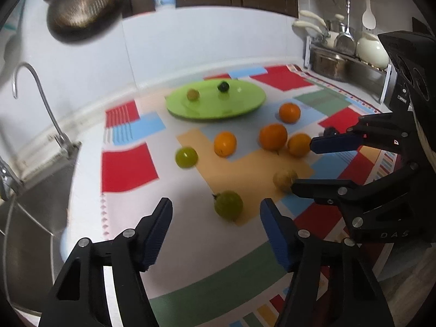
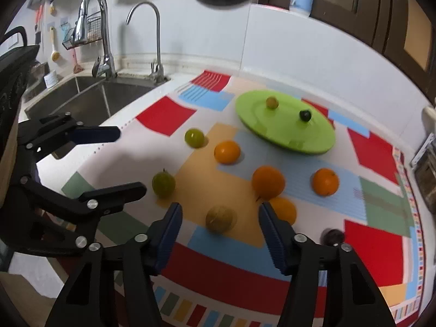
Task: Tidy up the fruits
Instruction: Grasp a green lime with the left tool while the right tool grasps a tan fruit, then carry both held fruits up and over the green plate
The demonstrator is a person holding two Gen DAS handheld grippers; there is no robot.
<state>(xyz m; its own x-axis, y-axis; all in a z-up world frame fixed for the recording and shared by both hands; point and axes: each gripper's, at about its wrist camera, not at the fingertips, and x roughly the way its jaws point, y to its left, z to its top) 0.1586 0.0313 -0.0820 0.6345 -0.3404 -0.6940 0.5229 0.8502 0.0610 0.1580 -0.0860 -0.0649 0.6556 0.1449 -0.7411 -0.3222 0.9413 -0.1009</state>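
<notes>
A green plate (image 1: 245, 106) (image 2: 253, 114) at the back of the patterned mat holds a small yellow-green fruit (image 1: 193, 94) (image 2: 272, 102) and a dark fruit (image 1: 223, 86) (image 2: 305, 115). Several oranges (image 1: 273, 136) (image 2: 268, 182) and green fruits (image 1: 228, 205) (image 2: 163, 184) lie loose on the mat. My left gripper (image 1: 216, 218) is open, just above and before a green fruit. My right gripper (image 2: 220, 222) is open around a pale tan fruit (image 2: 220, 218) (image 1: 284, 179), not closed on it. A dark purple fruit (image 2: 332, 237) lies by the right finger.
A steel sink (image 2: 90, 95) (image 1: 35, 204) with two taps lies left of the mat. A dish rack (image 1: 346, 57) with pots stands at the back right. A strainer (image 1: 81, 2) hangs on the wall above. The counter's front edge is near.
</notes>
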